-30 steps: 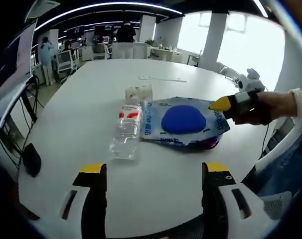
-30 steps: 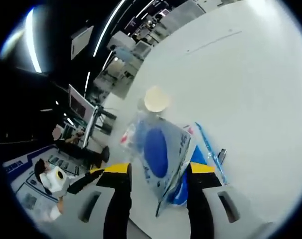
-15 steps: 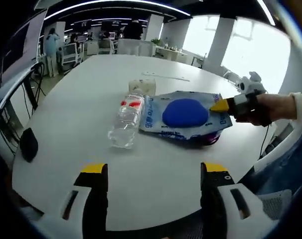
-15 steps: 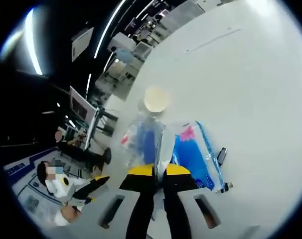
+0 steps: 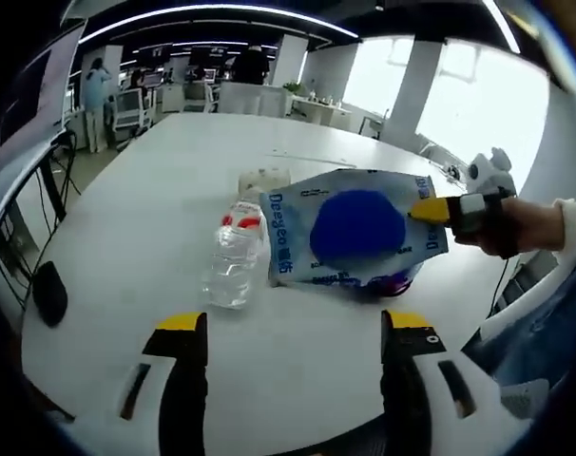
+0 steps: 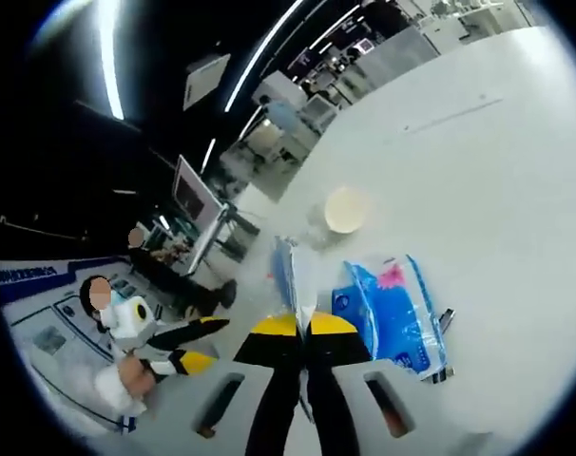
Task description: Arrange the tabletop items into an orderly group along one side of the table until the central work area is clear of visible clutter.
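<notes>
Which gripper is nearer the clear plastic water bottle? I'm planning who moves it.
Left. The left gripper hangs open just before the clear plastic water bottle; the right gripper is farther, across the pouch.

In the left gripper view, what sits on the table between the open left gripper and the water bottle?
Nothing: only bare white table lies between the left gripper and the water bottle.

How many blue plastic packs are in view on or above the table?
2. One blue pack is lifted, pinched in the right gripper. A second blue pack lies flat on the table beneath it. Others may be hidden.
</notes>
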`<state>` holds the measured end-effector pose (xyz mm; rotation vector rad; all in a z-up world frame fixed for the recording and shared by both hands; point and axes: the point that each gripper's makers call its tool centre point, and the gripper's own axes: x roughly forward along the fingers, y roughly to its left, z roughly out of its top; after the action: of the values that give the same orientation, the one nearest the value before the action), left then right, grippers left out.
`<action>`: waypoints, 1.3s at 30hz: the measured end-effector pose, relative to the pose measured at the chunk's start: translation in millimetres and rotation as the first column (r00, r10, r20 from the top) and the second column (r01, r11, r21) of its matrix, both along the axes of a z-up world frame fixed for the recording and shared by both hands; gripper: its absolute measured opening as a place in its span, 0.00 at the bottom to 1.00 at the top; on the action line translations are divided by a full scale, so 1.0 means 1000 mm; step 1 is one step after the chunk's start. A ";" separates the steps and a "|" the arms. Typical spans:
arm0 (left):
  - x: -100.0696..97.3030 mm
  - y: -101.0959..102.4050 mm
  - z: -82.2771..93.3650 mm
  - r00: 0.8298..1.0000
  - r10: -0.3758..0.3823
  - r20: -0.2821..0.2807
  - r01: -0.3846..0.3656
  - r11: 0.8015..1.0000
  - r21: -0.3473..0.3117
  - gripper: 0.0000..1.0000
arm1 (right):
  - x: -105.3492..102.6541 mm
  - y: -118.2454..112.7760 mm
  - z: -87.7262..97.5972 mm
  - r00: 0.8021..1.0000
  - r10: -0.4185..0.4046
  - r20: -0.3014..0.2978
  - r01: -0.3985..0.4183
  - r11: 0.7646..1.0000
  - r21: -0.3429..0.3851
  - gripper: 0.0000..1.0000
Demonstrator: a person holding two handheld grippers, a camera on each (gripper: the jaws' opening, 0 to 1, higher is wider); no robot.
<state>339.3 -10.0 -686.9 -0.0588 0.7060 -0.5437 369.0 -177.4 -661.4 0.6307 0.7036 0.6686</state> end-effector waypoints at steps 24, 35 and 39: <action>0.035 -0.035 0.025 1.000 -0.018 -0.006 0.016 0.965 -0.262 0.65 | -0.034 -0.018 0.069 0.997 0.050 0.061 -0.063 0.969 0.239 0.00; 0.024 -0.063 0.038 0.994 -0.106 0.021 0.107 0.937 -0.333 0.15 | -0.043 -0.039 0.076 0.999 0.018 0.046 -0.032 0.945 0.324 0.00; 0.018 -0.067 0.043 0.992 -0.124 0.014 0.121 0.931 -0.343 0.02 | -0.043 -0.050 0.074 1.000 -0.013 0.024 0.004 0.940 0.341 0.00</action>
<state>357.6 -76.9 -644.1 -0.3460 0.6183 -0.7838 325.9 -227.2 -587.0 0.9421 0.5636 0.7974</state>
